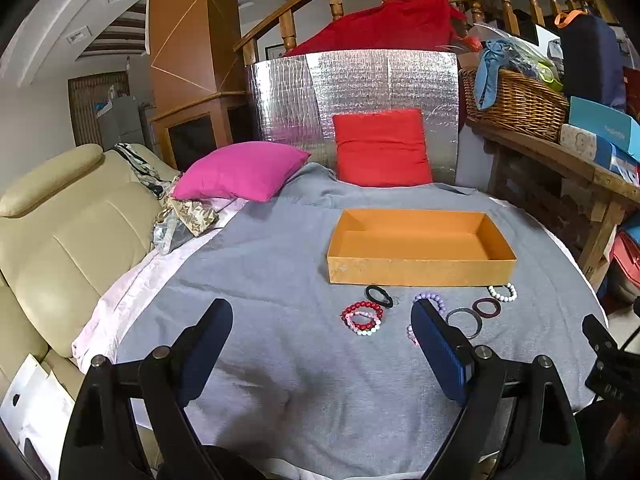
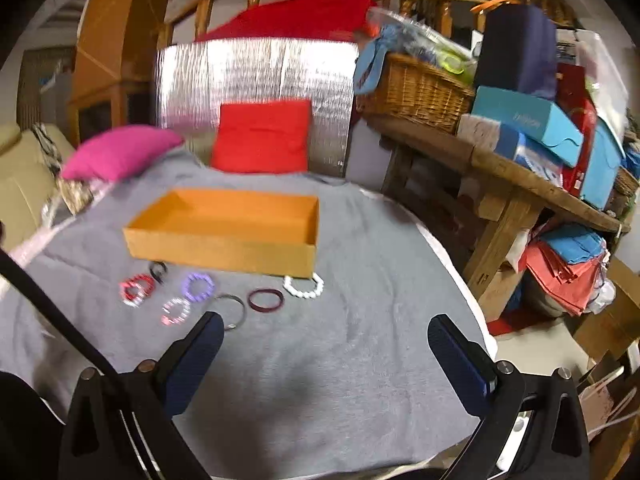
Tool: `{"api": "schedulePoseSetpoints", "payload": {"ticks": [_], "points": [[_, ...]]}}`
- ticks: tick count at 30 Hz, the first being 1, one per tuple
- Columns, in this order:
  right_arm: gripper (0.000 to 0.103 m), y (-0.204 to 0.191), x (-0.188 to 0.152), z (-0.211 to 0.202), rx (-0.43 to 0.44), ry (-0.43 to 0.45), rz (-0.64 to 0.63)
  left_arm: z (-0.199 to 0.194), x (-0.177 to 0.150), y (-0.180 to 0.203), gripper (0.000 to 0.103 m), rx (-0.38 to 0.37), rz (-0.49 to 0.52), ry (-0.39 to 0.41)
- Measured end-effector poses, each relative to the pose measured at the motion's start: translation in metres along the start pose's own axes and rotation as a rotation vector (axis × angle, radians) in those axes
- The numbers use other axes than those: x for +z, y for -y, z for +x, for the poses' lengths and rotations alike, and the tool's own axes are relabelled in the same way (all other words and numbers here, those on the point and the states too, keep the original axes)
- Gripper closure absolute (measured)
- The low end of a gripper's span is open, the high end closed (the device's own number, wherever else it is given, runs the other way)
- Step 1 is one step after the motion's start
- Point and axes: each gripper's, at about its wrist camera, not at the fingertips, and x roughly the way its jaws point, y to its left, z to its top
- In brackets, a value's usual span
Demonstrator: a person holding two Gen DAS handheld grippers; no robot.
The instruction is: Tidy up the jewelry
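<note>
An empty orange box sits on the grey cloth. In front of it lie several bracelets: a red bead one, a black ring, a purple bead one, a silver bangle, a dark maroon bangle, a white bead one and a pink bead one. My left gripper is open, short of the bracelets. My right gripper is open, to the right of them.
A pink cushion and a red cushion lie behind the box against a silver foil panel. A beige sofa is at left. A cluttered wooden table with a wicker basket stands at right.
</note>
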Motion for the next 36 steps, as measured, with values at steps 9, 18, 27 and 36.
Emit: {"api": "schedulePoseSetpoints", "payload": {"ticks": [9,18,27,36], "points": [[0.000,-0.033,0.000,-0.010,0.021,0.019,0.009,0.004,-0.002,-0.010,0.012,0.015,-0.017,-0.002],[0.000,-0.054,0.002,-0.002,0.065,-0.014,0.024,0.016,-0.005,-0.014,0.012,0.001,-0.014,-0.020],[0.000,-0.060,0.006,0.000,0.095,-0.024,0.034,0.024,-0.005,-0.012,0.012,0.003,-0.002,-0.024],[0.000,-0.055,0.008,0.008,0.109,-0.043,0.062,0.031,-0.008,-0.007,0.012,-0.001,0.013,-0.031]]}}
